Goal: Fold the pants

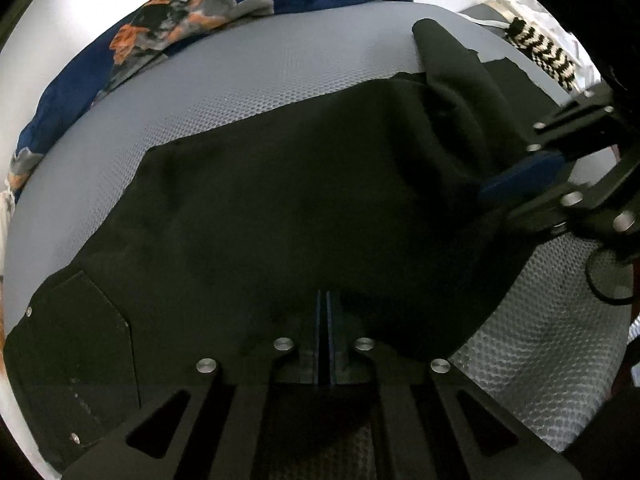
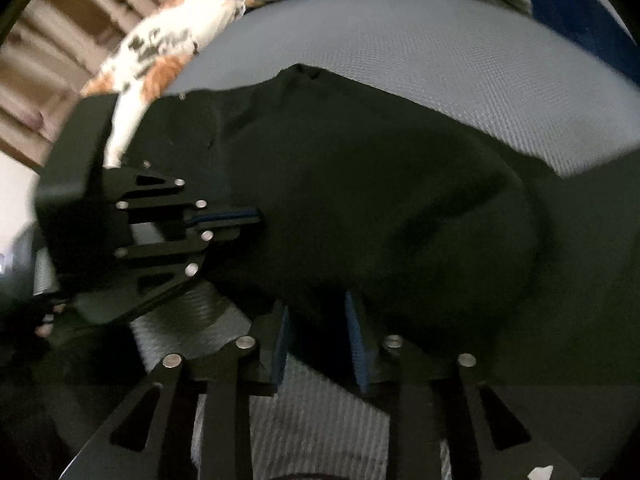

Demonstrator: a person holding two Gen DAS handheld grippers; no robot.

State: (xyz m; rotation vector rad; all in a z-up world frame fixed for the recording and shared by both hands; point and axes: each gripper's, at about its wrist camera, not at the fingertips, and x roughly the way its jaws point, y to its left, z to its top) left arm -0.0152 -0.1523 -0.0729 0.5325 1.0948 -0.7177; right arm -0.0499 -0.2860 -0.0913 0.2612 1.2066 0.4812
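Pants: the black fabric pants (image 1: 280,200) lie rumpled across the grey honeycomb-textured mattress cover (image 1: 240,80) of the bed, spread from near my tools towards the far edge; in my right wrist view the same dark cloth (image 2: 360,200) fills the middle.

Raised fold: towards the far right of my left wrist view part of the cloth stands up in a rounded ridge.

Left tool: my left tool (image 1: 325,312) has its blue-lined pads pressed together with no gap showing. Its tip sits at the near edge of the pants; whether any cloth is pinched between the pads I cannot tell. In the right wrist view the same tool (image 2: 256,216) points into the pants from the left, pads together.

Right tool: my right tool (image 2: 320,340) stands partly apart, its two blue pads on either side of a hanging edge of the pants; the pads do not press on the cloth. In the left wrist view it (image 1: 516,180) comes in from the right, against the pants.

Surroundings: a navy bedsheet with orange and grey flowers (image 1: 180,36) lies bunched beyond the mattress cover.
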